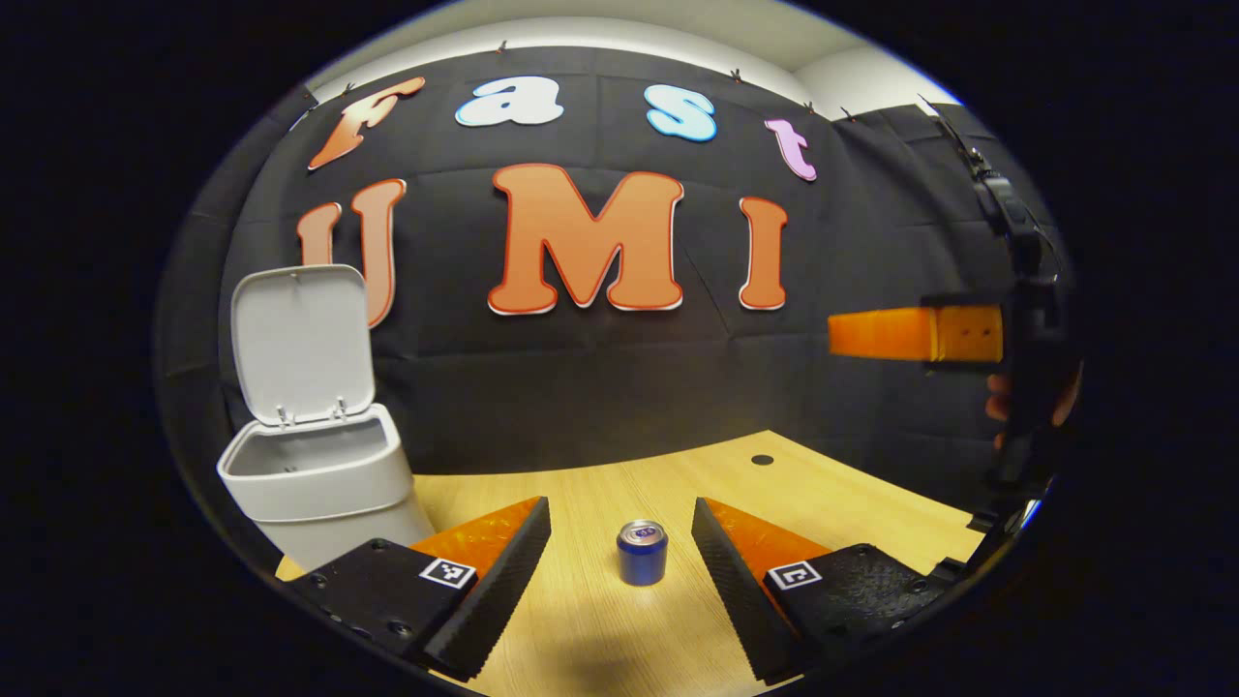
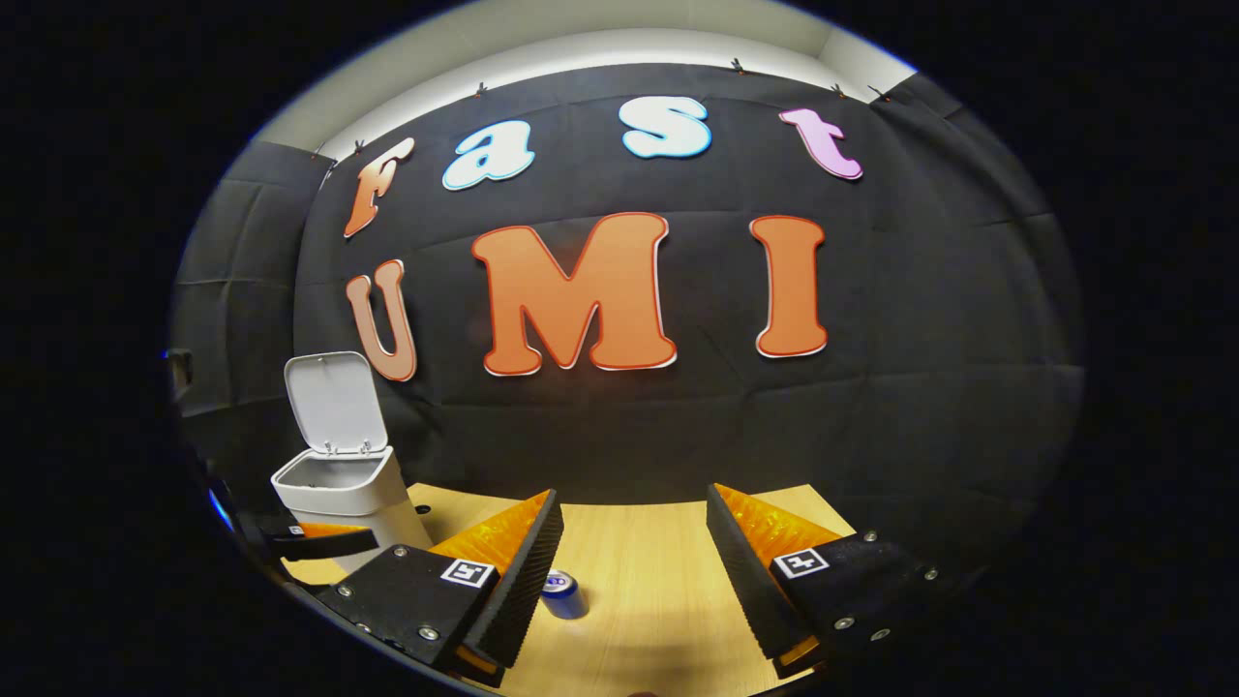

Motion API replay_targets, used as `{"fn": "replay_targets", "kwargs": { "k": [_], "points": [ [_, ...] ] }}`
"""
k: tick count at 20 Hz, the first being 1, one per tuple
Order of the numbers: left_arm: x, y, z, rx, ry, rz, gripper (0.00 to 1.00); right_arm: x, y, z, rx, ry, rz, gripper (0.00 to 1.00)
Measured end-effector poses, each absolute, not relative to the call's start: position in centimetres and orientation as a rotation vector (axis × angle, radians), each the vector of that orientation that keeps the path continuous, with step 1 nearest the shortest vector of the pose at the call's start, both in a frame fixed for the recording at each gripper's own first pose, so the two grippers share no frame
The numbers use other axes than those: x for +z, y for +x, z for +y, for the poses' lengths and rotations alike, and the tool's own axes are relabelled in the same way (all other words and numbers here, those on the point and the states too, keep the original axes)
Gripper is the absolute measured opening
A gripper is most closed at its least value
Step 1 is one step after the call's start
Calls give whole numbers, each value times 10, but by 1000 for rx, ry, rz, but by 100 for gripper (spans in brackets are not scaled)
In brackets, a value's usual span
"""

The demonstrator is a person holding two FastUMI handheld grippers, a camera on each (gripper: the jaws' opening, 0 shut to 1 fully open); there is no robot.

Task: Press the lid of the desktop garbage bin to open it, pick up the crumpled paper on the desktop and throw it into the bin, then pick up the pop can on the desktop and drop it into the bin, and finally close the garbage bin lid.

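Pop can (image 1: 642,552) stands upright on the tabletop (image 1: 852,503) at 6 o'clock, between your left tongs (image 1: 619,542), spread apart. Bin (image 1: 315,479) gapes, lid (image 1: 302,344) up, at 9 o'clock. Your right tongs (image 2: 634,561) also stand apart, empty.

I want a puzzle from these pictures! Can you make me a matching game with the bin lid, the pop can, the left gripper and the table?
Things:
1. bin lid
2. pop can
3. left gripper
4. table

Descriptions:
A. light wood
B. flipped up, standing open
C. fingers spread wide, holding nothing
D. blue, standing upright on the table

Pairs: 1-B, 2-D, 3-C, 4-A
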State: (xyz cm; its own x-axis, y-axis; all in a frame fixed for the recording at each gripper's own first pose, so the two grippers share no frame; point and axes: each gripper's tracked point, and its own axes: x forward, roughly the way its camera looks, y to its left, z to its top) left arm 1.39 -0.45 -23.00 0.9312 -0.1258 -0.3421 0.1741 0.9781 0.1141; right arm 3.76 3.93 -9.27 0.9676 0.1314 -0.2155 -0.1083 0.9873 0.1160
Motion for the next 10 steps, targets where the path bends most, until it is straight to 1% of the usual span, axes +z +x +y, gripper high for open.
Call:
{"fn": "replay_targets", "kwargs": {
  "k": [6, 10],
  "points": [
    [-318, 54, -21, -182, 135, 481, 94, -94, 16, -13, 8, 69, 240, 89],
    [-362, 63, -27, -182, 125, 595, 95, -96, 8, -36, -52, 64, 246, 89]
  ]
}}
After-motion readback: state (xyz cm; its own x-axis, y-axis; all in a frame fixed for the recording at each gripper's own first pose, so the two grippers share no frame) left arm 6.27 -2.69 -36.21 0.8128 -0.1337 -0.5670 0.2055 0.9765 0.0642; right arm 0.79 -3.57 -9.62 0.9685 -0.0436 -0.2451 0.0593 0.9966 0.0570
